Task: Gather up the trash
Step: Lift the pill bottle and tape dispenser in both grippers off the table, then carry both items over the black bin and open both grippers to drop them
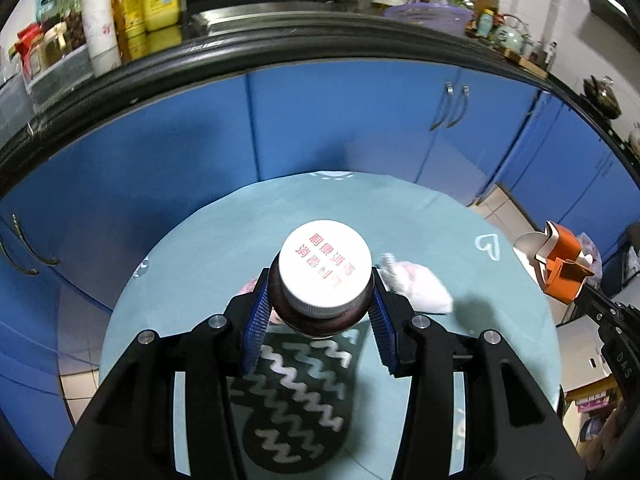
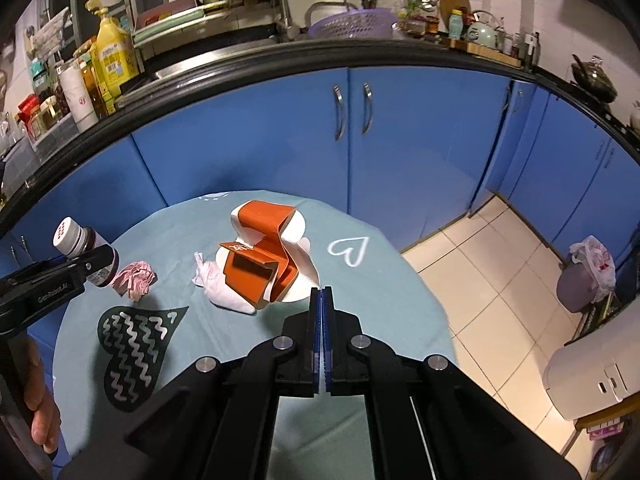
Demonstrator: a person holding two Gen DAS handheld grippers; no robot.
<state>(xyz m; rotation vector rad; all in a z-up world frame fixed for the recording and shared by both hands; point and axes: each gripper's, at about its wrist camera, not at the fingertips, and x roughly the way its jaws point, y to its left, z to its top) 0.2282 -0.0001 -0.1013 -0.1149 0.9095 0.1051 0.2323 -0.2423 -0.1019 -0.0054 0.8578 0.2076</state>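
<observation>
My left gripper (image 1: pixel 320 277) is shut on a brown bottle (image 1: pixel 325 264) with a white cap, held upright above the round table. The right wrist view shows that bottle (image 2: pixel 80 240) at the far left, in the left gripper (image 2: pixel 94 260). My right gripper (image 2: pixel 322 292) is shut on the white edge of a flattened orange-and-white carton (image 2: pixel 260 264), lifted off the cloth. In the left wrist view the carton (image 1: pixel 560 264) hangs at the right edge. On the cloth lie a crumpled pink paper (image 2: pixel 134 278) and a crumpled white tissue (image 2: pixel 224 292).
The table wears a teal cloth (image 2: pixel 380 300) with heart prints. Blue cabinets (image 2: pixel 280 140) under a cluttered black-edged counter stand behind it. A grey bin with a plastic bag (image 2: pixel 584 280) stands on the tiled floor at the right, near a white appliance (image 2: pixel 592 376). A person's hand (image 2: pixel 40 420) shows at bottom left.
</observation>
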